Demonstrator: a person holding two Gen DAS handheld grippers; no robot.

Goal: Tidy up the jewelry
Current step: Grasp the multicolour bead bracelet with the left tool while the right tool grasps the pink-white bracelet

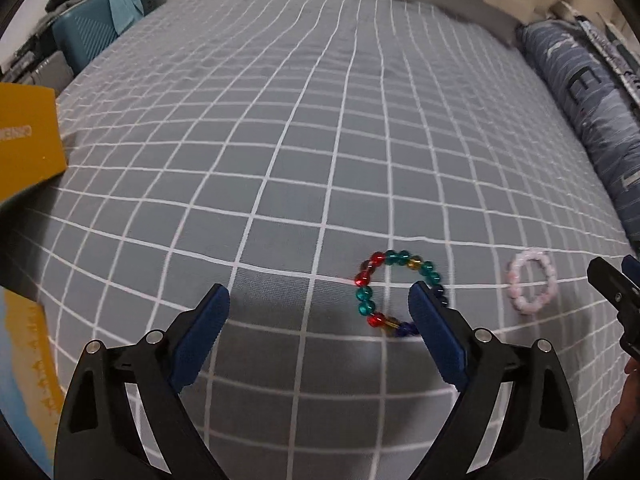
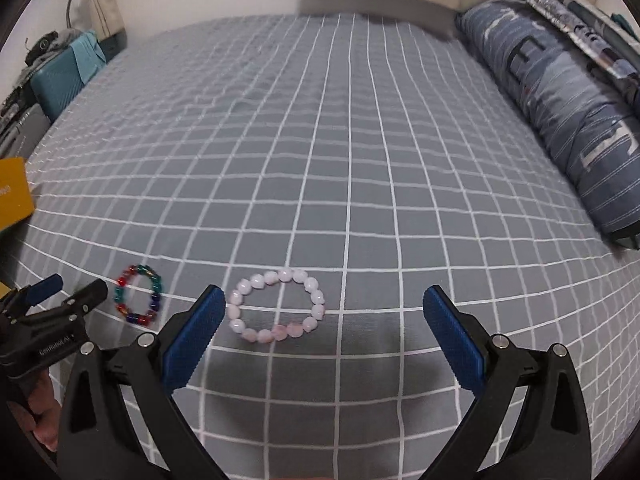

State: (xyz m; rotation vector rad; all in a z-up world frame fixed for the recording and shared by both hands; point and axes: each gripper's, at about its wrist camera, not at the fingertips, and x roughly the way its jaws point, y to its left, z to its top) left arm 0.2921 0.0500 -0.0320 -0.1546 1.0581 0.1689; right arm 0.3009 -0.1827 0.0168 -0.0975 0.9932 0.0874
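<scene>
A multicoloured bead bracelet lies on the grey checked bedsheet; it also shows in the right wrist view. A pale pink bead bracelet lies to its right, also seen in the left wrist view. My left gripper is open just above the sheet, its right finger covering the coloured bracelet's right side. My right gripper is open, the pink bracelet lying just ahead of its left finger. Both are empty.
A yellow box sits at the left edge of the bed. A blue striped pillow lies along the right side. A teal suitcase and clutter stand beyond the bed's far left.
</scene>
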